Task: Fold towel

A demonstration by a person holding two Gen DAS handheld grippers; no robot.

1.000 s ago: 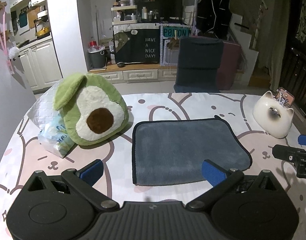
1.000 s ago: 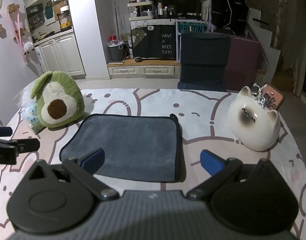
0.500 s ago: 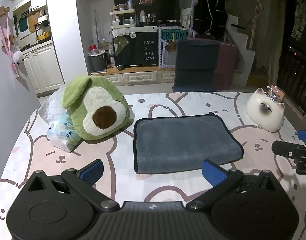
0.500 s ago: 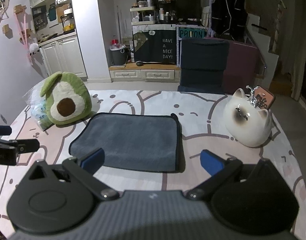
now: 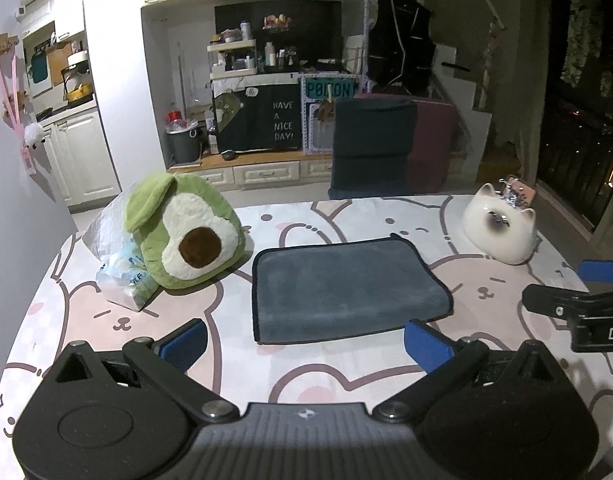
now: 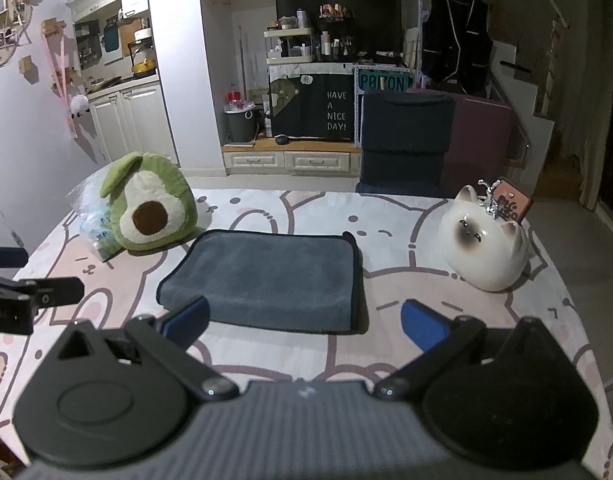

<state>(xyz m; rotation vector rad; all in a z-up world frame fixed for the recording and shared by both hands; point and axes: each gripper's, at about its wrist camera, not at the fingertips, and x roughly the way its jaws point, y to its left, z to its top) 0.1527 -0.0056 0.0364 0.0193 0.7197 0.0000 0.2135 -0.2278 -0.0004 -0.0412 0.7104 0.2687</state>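
Note:
A grey towel (image 5: 342,288) with a dark hem lies folded flat in the middle of the table; it also shows in the right wrist view (image 6: 270,280). My left gripper (image 5: 306,340) is open and empty, held above the table just short of the towel's near edge. My right gripper (image 6: 304,318) is open and empty, also near the towel's near edge. Each gripper shows at the side of the other's view: the right one (image 5: 578,296) and the left one (image 6: 26,284).
A green avocado plush (image 5: 186,236) and a plastic bag (image 5: 122,276) sit left of the towel. A white ceramic cat (image 5: 500,232) stands to the right. The table carries a pink bear-print cloth (image 5: 386,364). A dark chair (image 5: 372,148) stands beyond the far edge.
Both grippers have pulled back and up from the towel, so it looks smaller and farther. The towel has not moved. Both stay open.

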